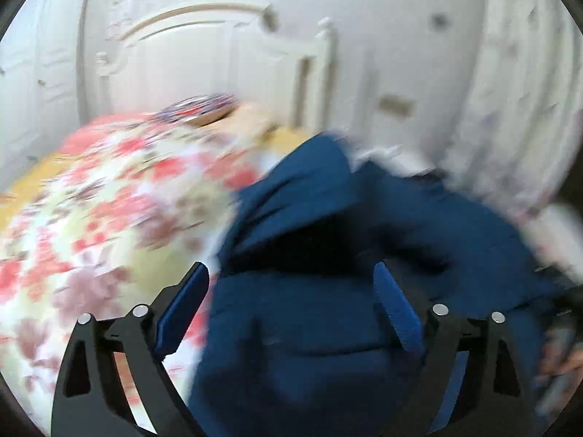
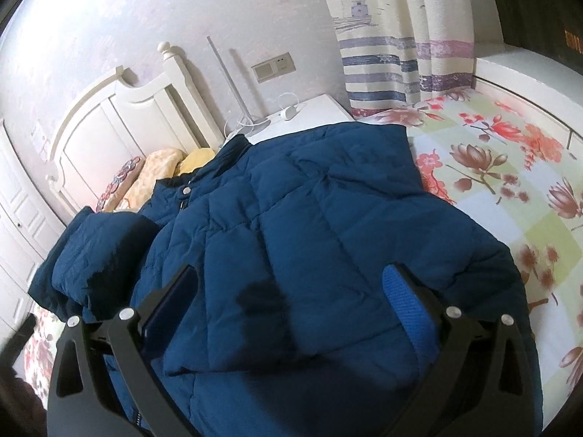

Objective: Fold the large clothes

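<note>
A dark blue quilted jacket point(image 2: 291, 200) lies spread on the floral bedsheet point(image 2: 492, 182), its collar and snap button point(image 2: 186, 190) toward the headboard. One sleeve point(image 2: 98, 251) lies folded in on the left. My right gripper point(image 2: 291, 287) hovers over the jacket's lower part, jaws wide apart, nothing pinched. The left wrist view is blurred: the jacket point(image 1: 364, 218) fills the lower right with a raised fold. My left gripper point(image 1: 291, 284) stands open above it, one finger point(image 1: 189, 298) over the sheet point(image 1: 109, 200), the other over the blue cloth.
A white headboard point(image 2: 109, 127) and pillows point(image 2: 160, 167) stand at the head of the bed. A white nightstand point(image 2: 313, 113) with a lamp pole and cable is beside it. A striped curtain point(image 2: 400, 54) hangs behind. Bare sheet shows to the jacket's right.
</note>
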{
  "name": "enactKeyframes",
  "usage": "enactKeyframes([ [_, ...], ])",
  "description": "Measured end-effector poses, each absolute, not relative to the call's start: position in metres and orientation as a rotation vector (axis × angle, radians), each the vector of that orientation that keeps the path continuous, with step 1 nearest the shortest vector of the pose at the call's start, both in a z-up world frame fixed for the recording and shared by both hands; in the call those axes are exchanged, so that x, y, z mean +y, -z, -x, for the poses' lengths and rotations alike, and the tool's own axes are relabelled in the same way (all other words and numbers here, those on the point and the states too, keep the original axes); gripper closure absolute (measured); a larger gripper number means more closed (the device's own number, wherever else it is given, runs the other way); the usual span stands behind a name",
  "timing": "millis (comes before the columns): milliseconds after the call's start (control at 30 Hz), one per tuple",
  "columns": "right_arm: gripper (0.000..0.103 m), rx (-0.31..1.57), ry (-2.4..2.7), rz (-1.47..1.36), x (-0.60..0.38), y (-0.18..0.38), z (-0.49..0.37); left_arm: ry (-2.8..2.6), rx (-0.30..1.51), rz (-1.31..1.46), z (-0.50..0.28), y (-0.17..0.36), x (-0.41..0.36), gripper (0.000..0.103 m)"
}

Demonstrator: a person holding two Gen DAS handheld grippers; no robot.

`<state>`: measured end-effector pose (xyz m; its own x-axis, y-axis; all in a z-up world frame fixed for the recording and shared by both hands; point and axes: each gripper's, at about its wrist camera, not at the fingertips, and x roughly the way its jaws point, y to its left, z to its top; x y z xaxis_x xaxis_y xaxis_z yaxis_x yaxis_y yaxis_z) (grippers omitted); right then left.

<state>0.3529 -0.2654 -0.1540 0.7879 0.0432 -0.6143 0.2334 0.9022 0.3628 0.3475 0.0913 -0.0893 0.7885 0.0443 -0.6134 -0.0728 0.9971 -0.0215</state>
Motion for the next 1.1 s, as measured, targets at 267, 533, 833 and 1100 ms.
enactKeyframes([
  [267,0.005,0.591,0.014,-0.181,-0.207,0.126,-0.344,-0.082,0.900,0.117,-0.372,0.135,0.124,0.004],
  [533,0.017,0.667,-0.180,0.298,-0.054,0.116,-0.390,-0.013,0.908,0.132,-0.370,0.155,0.128,0.004],
  [833,0.078,0.643,-0.203,0.228,-0.034,0.109,-0.415,-0.010,0.911,0.129,-0.370,0.157,0.129,0.004],
  [1100,0.079,0.518,-0.159,-0.510,-0.236,0.092,-0.364,-0.005,0.914,0.135,-0.375,0.154,0.130,0.004],
])
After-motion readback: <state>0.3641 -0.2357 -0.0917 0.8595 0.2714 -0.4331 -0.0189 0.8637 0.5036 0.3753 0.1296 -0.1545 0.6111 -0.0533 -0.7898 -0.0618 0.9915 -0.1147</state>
